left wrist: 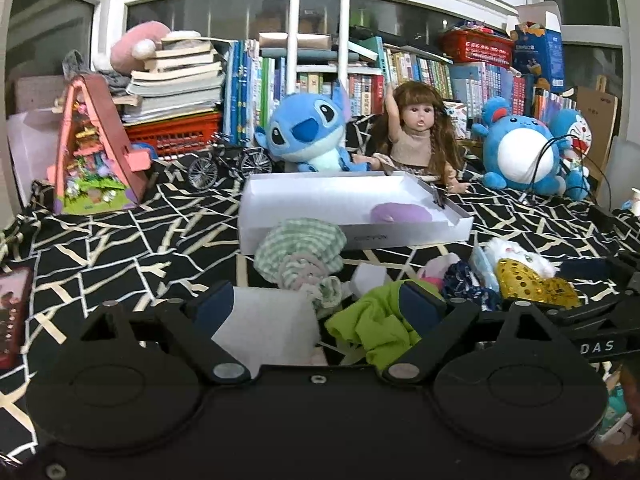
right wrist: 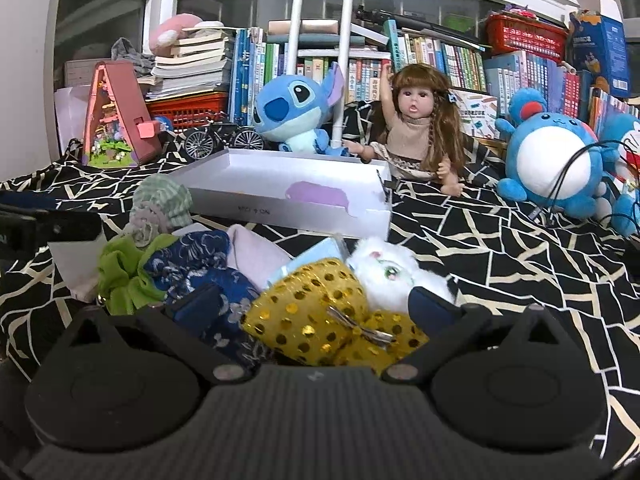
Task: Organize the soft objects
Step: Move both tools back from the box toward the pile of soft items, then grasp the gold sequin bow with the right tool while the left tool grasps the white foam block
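The soft things sit in a heap on the black-and-white cloth (right wrist: 500, 248), just in front of the white box (right wrist: 280, 196). A gold spotty bow (right wrist: 320, 316) lies between the wide-open fingers of the right gripper (right wrist: 316, 304), with a white fluffy kitty (right wrist: 392, 272) and a dark blue cloth (right wrist: 208, 264) touching it. The left gripper (left wrist: 320, 304) is wide open too, around a white pad (left wrist: 268, 328) and a green cloth (left wrist: 372, 324). Something purple (left wrist: 400, 213), maybe a cloth, is already in the box. If the right gripper squeezes now, it could pinch the kitty or blue cloth as well and drag them along.
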Tool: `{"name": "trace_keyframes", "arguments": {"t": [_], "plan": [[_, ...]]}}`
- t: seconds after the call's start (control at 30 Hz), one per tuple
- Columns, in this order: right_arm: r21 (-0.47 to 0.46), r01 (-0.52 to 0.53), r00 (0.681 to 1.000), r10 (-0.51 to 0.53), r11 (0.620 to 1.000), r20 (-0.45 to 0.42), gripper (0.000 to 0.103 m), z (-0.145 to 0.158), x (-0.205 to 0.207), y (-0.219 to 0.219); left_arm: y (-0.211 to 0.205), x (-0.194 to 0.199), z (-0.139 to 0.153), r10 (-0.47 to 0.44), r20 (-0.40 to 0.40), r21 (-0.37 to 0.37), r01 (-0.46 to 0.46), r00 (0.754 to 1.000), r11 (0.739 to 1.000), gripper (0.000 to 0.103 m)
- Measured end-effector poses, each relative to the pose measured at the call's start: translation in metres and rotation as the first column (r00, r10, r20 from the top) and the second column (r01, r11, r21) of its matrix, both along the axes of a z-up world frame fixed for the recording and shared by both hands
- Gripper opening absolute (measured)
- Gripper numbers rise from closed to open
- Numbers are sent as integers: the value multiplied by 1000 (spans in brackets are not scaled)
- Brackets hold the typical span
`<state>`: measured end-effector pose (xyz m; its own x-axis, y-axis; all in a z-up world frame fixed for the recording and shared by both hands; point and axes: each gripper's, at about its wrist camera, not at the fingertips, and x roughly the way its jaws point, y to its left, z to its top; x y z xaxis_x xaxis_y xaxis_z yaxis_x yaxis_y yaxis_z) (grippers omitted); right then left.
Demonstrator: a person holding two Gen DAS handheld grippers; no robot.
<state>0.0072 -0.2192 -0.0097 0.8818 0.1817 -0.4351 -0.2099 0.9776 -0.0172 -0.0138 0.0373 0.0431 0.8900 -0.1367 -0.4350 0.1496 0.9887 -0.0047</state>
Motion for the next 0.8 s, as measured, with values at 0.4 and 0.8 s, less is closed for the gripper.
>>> {"name": "trace_keyframes", "arguments": {"t": [0.4, 0.8], "plan": [[38, 68, 998, -67, 997, -18, 103, -10, 2, -13, 21, 6, -15, 97, -45, 16, -97, 994, 995, 89], [60, 95, 995, -92, 994, -46, 103, -20, 10, -17, 28, 18, -33, 126, -115, 2, -126, 985, 992, 89]]}}
